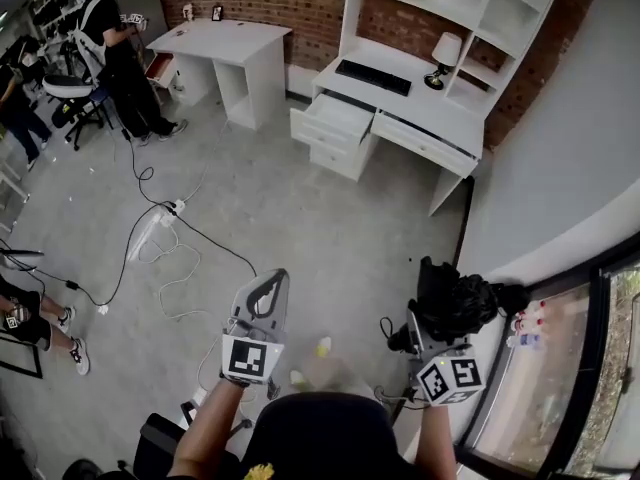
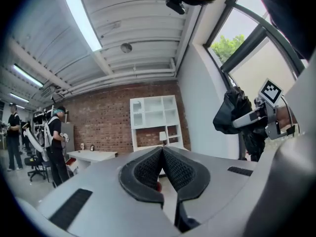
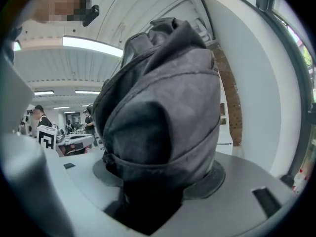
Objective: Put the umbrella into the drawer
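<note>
My right gripper (image 1: 432, 320) is shut on a folded black umbrella (image 1: 458, 300), held near the wall at the lower right of the head view. In the right gripper view the umbrella (image 3: 163, 107) fills the space between the jaws and hides what lies ahead. My left gripper (image 1: 266, 290) is shut with nothing in it, its pads (image 2: 170, 169) pressed together. An open drawer (image 1: 333, 123) sticks out of the white desk (image 1: 420, 103) far ahead across the floor. The left gripper view also catches the umbrella (image 2: 232, 112) and the right gripper (image 2: 243, 121) off to the right.
A second white desk (image 1: 225, 43) stands at the back left by the brick wall. Cables and a power strip (image 1: 165, 216) lie on the grey floor. People (image 1: 120, 48) and a chair (image 1: 70, 93) are at far left. A window (image 1: 600, 388) and wall run along the right.
</note>
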Tool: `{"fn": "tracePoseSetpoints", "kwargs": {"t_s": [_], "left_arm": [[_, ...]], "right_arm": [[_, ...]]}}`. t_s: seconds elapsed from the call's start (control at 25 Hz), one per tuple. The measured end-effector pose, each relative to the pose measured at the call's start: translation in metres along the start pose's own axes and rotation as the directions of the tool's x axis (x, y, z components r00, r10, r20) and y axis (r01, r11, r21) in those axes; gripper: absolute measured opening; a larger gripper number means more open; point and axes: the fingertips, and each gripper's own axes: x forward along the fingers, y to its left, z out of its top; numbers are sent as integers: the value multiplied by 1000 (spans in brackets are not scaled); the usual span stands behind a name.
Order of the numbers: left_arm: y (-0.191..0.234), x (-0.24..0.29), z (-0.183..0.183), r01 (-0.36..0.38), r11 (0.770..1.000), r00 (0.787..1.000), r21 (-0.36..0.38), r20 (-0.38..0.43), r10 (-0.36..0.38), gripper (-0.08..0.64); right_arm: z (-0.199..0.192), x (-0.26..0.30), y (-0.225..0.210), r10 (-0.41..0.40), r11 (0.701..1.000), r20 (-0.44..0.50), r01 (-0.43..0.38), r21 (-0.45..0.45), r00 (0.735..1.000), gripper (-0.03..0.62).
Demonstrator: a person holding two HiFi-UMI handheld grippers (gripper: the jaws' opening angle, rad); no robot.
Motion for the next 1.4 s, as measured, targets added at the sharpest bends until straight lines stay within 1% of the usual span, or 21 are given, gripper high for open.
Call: {"fn": "tracePoseSetpoints", "kwargs": {"t_s": [0.12,0.24,0.36,0.44,0.56,0.64,0.72,0.84,0.96,1.12,1.24,1.4], "left_arm": [[10,-21,-4,-18,1000,1000,-14,-21,17,15],[17,-28,2,-22,999,1000,-33,-10,21,15],[26,-32,8,-32,998,999,-45,-5,32,15],[28,-35,6,-30,999,999,-32,-13,30,15],[28,-39,9,-23,998,1000,-53,7,23,15],[30,-41,8,-14,999,1000,-47,0,14,15],[32,-40,5,-7,999,1000,-39,-12,6,15],[32,-31,2,5,999,1000,-50,-21,-6,15],[38,-16,-3,2,999,999,-53,-32,-4,15],[53,20,-11,-17,999,999,-46,-49,15,15],[64,63,-21,-28,999,998,-41,-59,26,15],[81,140,-26,-46,999,998,-16,-53,45,15]], "right_arm": [[7,-4,15,-3,1000,42,2,12,999,279],[21,-13,21,-17,1000,106,15,25,994,279],[30,-20,21,-45,998,144,40,38,988,279],[33,-24,22,-49,999,154,45,31,987,279],[36,-34,27,-50,998,167,44,34,985,279],[37,-40,31,-54,998,174,49,33,983,279],[35,-41,31,-60,998,167,57,21,984,279],[31,-37,23,-76,997,145,76,10,986,279],[34,-22,11,-89,996,139,87,20,986,279],[40,19,-7,-80,997,137,80,12,987,279],[40,63,-29,-67,997,133,69,-15,989,279],[50,139,-66,-32,999,141,37,-32,989,278]]}}
